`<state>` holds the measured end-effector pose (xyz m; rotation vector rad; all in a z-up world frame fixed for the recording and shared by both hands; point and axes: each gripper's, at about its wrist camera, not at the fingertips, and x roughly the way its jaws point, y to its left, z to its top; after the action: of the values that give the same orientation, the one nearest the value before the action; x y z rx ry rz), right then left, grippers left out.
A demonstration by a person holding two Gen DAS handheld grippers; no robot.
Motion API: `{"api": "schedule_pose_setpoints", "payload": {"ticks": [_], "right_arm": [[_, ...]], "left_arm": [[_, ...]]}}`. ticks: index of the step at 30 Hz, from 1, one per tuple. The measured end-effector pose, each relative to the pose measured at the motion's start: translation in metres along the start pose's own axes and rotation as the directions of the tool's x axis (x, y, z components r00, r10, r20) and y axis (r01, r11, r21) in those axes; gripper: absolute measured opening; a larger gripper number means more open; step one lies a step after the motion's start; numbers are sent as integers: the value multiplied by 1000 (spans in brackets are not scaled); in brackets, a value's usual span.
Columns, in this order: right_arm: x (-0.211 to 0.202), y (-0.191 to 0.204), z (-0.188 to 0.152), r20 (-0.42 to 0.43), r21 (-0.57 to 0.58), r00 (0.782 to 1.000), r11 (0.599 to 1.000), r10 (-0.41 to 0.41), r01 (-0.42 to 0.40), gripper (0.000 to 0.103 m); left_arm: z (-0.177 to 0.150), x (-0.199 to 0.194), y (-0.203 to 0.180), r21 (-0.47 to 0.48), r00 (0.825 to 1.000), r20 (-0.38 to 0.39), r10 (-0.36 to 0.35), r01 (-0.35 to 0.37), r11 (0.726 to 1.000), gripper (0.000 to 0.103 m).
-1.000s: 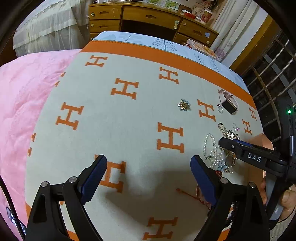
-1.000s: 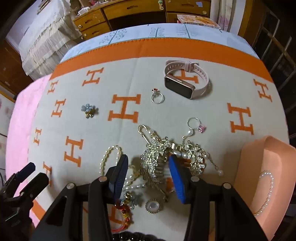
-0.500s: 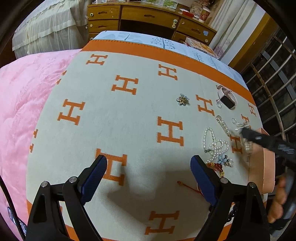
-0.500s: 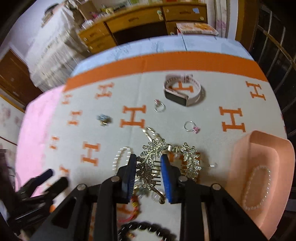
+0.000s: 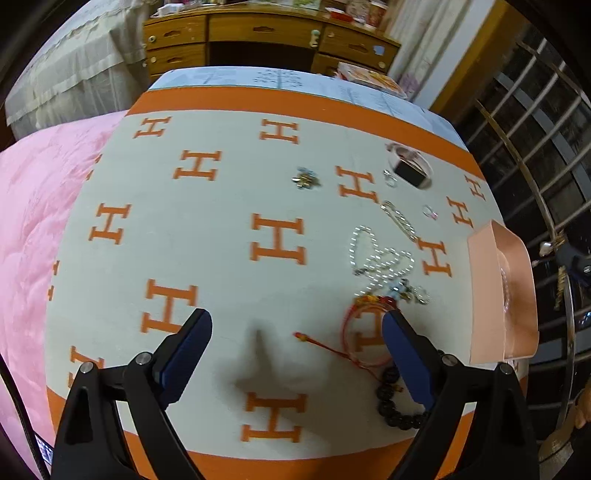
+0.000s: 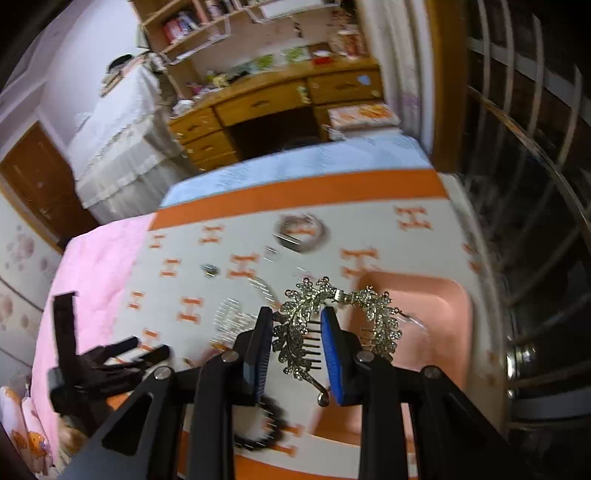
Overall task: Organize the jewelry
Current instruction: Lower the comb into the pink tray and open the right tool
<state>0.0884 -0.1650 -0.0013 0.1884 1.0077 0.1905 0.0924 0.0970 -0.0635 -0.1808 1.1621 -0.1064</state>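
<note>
My right gripper is shut on a sparkling rhinestone hair comb and holds it in the air, beside and partly over the pink tray. The pink tray holds a pearl bracelet. My left gripper is open and empty, low over the blanket's near edge. On the blanket lie a pearl necklace, a red cord bracelet, a black bead bracelet, a flower brooch, a smartwatch, two rings and a chain.
The cream and orange H-pattern blanket covers the bed, with a pink quilt to the left. A wooden dresser stands behind. A metal railing runs along the right side.
My right gripper has lifted the hair comb off the jewelry pile and carried it up and right toward the pink tray. The left gripper stayed open and shifted slightly.
</note>
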Motion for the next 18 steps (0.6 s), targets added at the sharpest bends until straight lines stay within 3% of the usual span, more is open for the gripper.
{"api": "schedule_pose_setpoints", "payload": {"ticks": [2,6,12,18], "right_arm": [[9,-20,-8,-31,41,999,999,-23,24,27],[31,-49,-26,-106,107,994,994,-17,29,27],[47,-60,-41,-177,115,984,992,-36,57,28],[35,-58,-42,-140,109,990,993,-24,39,30]], "left_arm": [[-1,0,-7,19,1000,-1,-10,10,1000,102],[-4,0,-20,40,1000,3,-27,27,999,103],[-3,1,-23,29,1000,-1,-28,28,999,103],[1,1,-21,6,1000,5,-23,23,1000,103]]}}
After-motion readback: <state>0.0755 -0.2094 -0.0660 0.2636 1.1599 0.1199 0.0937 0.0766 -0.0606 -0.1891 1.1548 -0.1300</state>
